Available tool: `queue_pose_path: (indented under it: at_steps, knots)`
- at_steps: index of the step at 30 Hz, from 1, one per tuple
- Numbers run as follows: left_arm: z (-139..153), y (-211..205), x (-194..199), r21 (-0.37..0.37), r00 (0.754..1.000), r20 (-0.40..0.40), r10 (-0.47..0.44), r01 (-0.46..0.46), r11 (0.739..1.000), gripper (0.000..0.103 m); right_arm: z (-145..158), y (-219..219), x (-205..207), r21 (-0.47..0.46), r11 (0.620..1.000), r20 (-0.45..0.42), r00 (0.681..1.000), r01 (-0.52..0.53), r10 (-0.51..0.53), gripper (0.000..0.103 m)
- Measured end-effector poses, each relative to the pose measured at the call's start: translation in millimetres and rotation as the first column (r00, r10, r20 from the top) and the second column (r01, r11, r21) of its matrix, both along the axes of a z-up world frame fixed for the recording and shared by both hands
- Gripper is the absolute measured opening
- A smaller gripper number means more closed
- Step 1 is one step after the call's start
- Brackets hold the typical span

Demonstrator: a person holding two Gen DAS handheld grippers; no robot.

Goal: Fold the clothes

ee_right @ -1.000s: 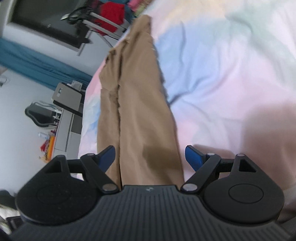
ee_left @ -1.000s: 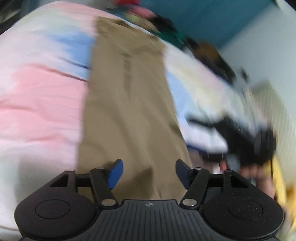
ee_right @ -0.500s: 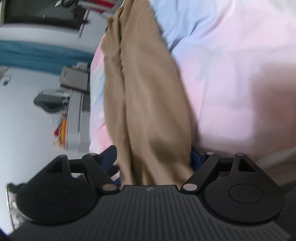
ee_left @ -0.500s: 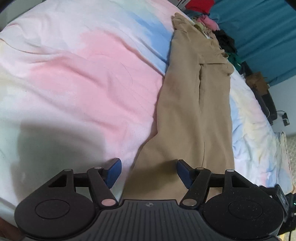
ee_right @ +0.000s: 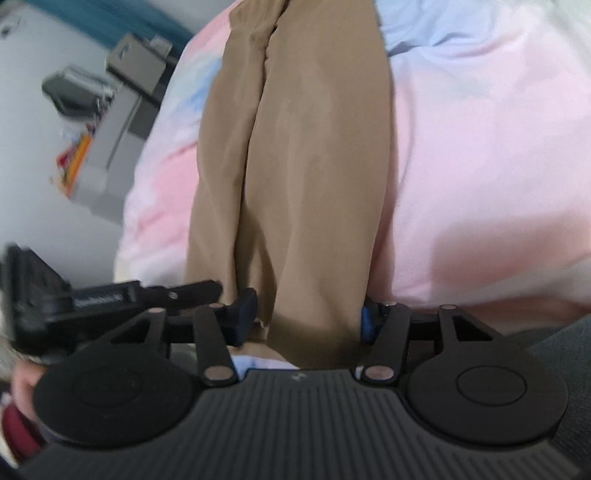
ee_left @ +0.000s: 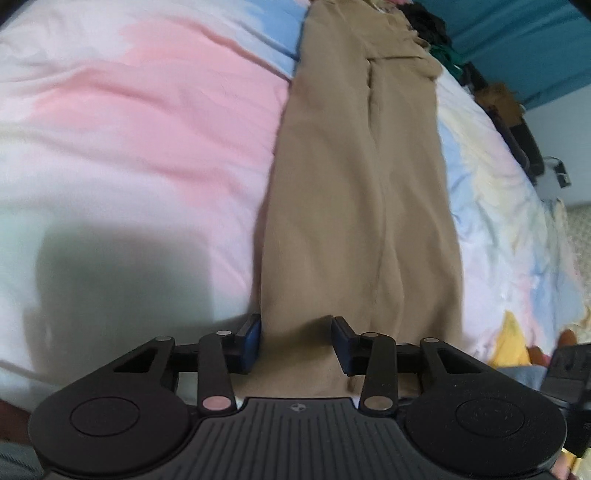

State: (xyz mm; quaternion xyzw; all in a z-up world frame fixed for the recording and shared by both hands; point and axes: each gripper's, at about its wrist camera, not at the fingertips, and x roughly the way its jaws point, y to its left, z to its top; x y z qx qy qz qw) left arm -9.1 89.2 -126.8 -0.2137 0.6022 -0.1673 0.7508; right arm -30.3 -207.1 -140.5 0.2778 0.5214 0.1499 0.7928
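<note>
Tan trousers (ee_left: 362,177) lie lengthwise on a pastel tie-dye bedspread (ee_left: 140,122), legs together, waist at the far end. My left gripper (ee_left: 295,343) is open, its blue pads either side of the near hem of one leg. In the right wrist view the same trousers (ee_right: 306,158) run away from me. My right gripper (ee_right: 308,319) is open with the near hem of the trousers between its pads. The hem edges pass under both gripper bodies and are hidden.
A pile of dark and coloured clothes (ee_left: 436,33) lies at the far end of the bed before a teal curtain (ee_left: 524,40). A grey cabinet (ee_right: 114,122) stands left of the bed. The left gripper's body (ee_right: 55,302) shows in the right wrist view.
Both grippers have moved down to the near hem of the trousers, and the cloth now lies between their pads. The jaws have narrowed a little but stay open.
</note>
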Motion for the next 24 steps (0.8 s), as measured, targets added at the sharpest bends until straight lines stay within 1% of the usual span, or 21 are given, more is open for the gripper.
queue_pose_path:
  at_steps: [2,3,4,5,6,9,11,12,13,16,18,21,24]
  knots:
    - [-0.9,-0.8,-1.5,0.001,1.0,-0.007,-0.008,0.008,1.0,0.042,3.4,2.7,-4.4,-0.057,0.998,0.002,1.0,-0.021,0.021,0.034]
    - [0.4,-2.2,-2.9,0.013,1.0,0.006,-0.016,0.016,1.0,0.038,5.8,1.8,-8.0,-0.076,0.997,0.004,1.0,-0.016,0.017,0.029]
    - [1.7,-3.3,-4.2,0.022,1.0,0.018,-0.022,0.021,1.0,0.024,8.0,0.1,-10.6,-0.086,0.996,0.008,1.0,-0.005,0.005,0.021]
    - [2.7,-3.5,-5.1,0.02,0.999,0.028,-0.026,0.025,0.999,0.007,10.8,-1.8,-13.3,-0.09,0.996,0.015,1.0,0.005,-0.004,0.015]
    - [4.3,-1.1,-6.4,-0.003,0.999,0.048,-0.026,0.026,1.0,0.007,16.5,-5.7,-15.8,-0.08,0.996,0.035,0.999,0.023,-0.021,0.013]
    - [15.6,5.5,-11.0,-0.123,0.99,0.139,-0.024,0.041,0.992,0.008,35.4,-18.9,-23.0,-0.041,0.996,0.101,0.992,0.082,-0.077,0.01]
    - [23.5,12.5,-14.5,-0.19,0.979,0.205,0.011,0.028,0.981,0.007,48.0,-27.7,-27.8,-0.013,0.993,0.143,0.983,0.119,-0.116,0.008]
    - [27.4,16.6,-15.8,-0.223,0.972,0.232,0.033,0.021,0.975,0.007,54.3,-32.1,-30.3,0.002,0.99,0.163,0.977,0.138,-0.136,0.008]
    - [30.9,21.6,-17.7,-0.271,0.965,0.257,0.061,0.012,0.963,0.006,60.6,-36.5,-32.7,0.017,0.988,0.184,0.971,0.155,-0.156,0.008]
    - [45.8,32.5,-25.9,-0.366,0.94,0.315,0.132,-0.008,0.931,0.006,82.2,-49.5,-39.9,0.064,0.978,0.253,0.944,0.2,-0.21,0.007]
    - [59.6,35.7,-29.2,-0.414,0.92,0.351,0.174,-0.014,0.91,0.005,103.8,-57.6,-46.1,0.084,0.975,0.322,0.92,0.206,-0.222,0.007]
    - [91.7,36.4,-48.7,-0.463,0.89,0.401,0.215,-0.006,0.886,0.005,136.1,-65.5,-53.6,0.092,0.973,0.411,0.882,0.209,-0.229,0.007]
    - [117.7,32.4,-61.9,-0.474,0.87,0.435,0.232,0.002,0.881,0.005,157.7,-73.5,-66.5,0.119,0.97,0.458,0.855,0.213,-0.244,0.007]
